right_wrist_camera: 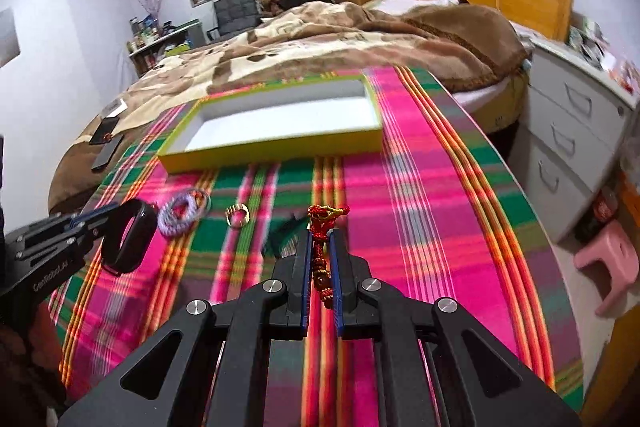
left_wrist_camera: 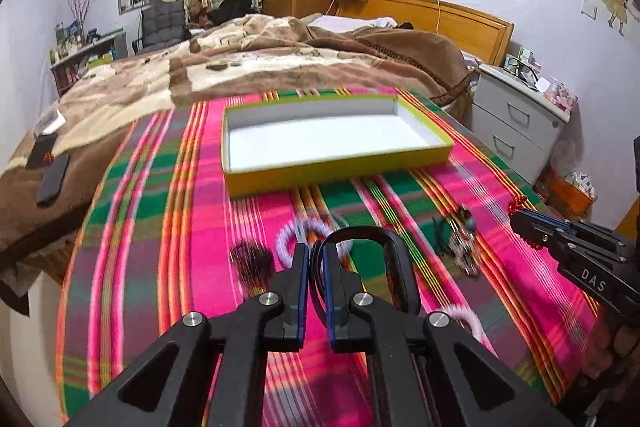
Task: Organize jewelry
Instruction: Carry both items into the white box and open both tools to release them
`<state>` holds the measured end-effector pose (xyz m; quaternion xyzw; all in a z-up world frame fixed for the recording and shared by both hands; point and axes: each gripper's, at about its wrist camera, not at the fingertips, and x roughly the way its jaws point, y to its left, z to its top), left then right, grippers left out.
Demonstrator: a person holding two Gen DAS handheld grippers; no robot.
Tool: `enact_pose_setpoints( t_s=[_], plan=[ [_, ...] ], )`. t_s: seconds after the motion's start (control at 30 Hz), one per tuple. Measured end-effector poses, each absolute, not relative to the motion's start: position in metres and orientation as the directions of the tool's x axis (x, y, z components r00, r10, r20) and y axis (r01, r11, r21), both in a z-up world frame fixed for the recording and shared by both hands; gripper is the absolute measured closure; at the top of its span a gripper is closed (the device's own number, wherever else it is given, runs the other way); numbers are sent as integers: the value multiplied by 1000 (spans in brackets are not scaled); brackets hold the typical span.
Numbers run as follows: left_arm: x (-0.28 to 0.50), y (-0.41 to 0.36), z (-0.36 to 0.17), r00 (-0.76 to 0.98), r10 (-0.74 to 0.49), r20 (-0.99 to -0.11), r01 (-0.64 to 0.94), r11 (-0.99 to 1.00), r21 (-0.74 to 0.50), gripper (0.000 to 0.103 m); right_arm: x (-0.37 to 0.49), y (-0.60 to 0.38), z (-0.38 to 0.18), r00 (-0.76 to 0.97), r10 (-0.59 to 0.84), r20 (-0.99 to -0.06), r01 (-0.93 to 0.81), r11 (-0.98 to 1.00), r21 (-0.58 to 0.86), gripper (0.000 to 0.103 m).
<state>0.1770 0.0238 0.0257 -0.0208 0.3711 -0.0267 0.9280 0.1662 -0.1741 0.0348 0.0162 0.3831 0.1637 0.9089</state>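
My left gripper (left_wrist_camera: 316, 251) is shut on a black wristband (left_wrist_camera: 394, 259), whose loop curves out to the right; it also shows in the right wrist view (right_wrist_camera: 132, 239). My right gripper (right_wrist_camera: 320, 237) is shut on a red and gold knotted cord bracelet (right_wrist_camera: 324, 219), seen at the right in the left wrist view (left_wrist_camera: 520, 205). An empty yellow-green box with a white inside (left_wrist_camera: 332, 163) (right_wrist_camera: 272, 143) lies ahead on the striped cloth. Loose on the cloth are white bead bracelets (left_wrist_camera: 288, 235), a purple one (right_wrist_camera: 180, 213), a gold ring (right_wrist_camera: 237, 215) and a beaded piece (left_wrist_camera: 464, 247).
The pink and green plaid cloth (left_wrist_camera: 160, 227) covers the table. A bed with a brown blanket (left_wrist_camera: 280, 59) is behind it. Phones (left_wrist_camera: 52, 179) lie on the bed at left. A white drawer unit (right_wrist_camera: 572, 147) and a pink stool (right_wrist_camera: 608, 267) stand at right.
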Motion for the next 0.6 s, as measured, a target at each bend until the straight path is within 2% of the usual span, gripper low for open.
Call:
enact_pose_setpoints(
  t_s=[0.33,0.6],
  plan=[
    [252,40,39,739,-39,-673,33,999,-22,97,237,-140,54,666,349,-659,-375,921,109,94],
    [326,65,29,725,-20,-689,-18,999,-47,96,316,-120,37,613,368,-699,-402,907,125,94]
  ],
)
